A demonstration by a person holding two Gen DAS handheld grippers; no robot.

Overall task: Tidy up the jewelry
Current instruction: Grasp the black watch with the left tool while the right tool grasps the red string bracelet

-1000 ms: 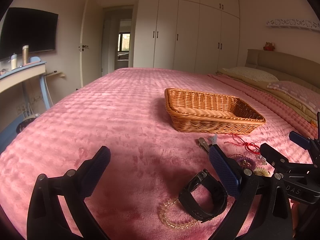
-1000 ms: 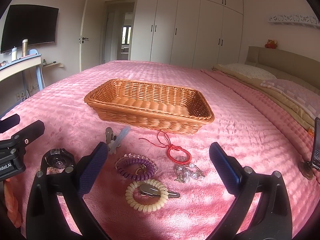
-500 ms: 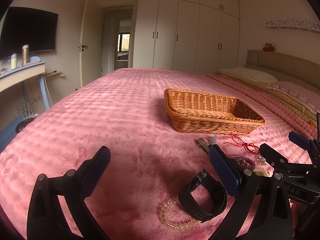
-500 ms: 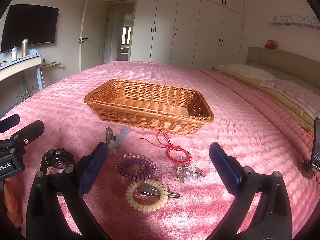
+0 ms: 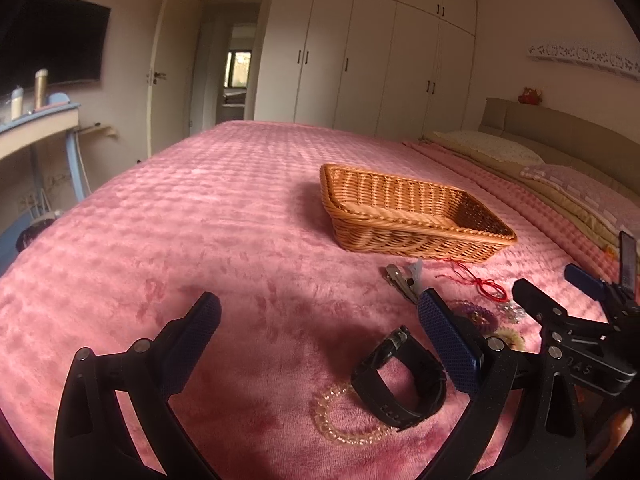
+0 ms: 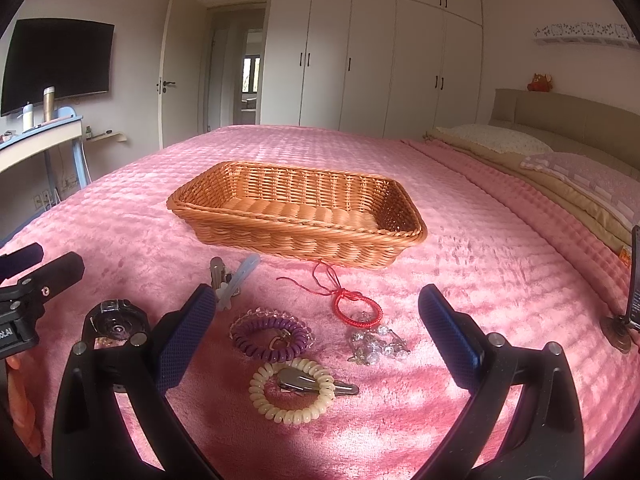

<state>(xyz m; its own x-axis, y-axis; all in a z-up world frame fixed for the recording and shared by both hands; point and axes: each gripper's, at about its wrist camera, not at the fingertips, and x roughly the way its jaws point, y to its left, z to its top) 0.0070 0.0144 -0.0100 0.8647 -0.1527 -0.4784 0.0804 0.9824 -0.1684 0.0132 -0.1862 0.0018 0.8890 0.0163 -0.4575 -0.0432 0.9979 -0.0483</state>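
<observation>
An empty wicker basket [image 6: 296, 216] sits on the pink bedspread [image 6: 480, 264]. In front of it lie a red cord bracelet [image 6: 356, 308], a purple coil band [image 6: 268, 336], a cream coil band [image 6: 292, 392] with a metal clip [image 6: 312, 385] inside it, a crystal piece [image 6: 376, 346] and two hair clips [image 6: 228, 280]. My right gripper [image 6: 316, 332] hangs open above these. In the left wrist view a black watch [image 5: 400, 384] rests on a clear bead bracelet [image 5: 340, 420]. My left gripper [image 5: 316, 344] is open, just left of the watch; the basket [image 5: 404, 216] stands beyond.
Pillows [image 6: 560, 160] and a headboard [image 6: 560, 116] run along the bed's right side. White wardrobes [image 6: 380, 52] and a doorway stand behind. A desk [image 6: 36, 144] and a wall screen [image 6: 56, 60] are at the left. A phone on a stand [image 6: 632, 280] sits at the right edge.
Both grippers have held nearly still; the views shift only slightly. No item has moved.
</observation>
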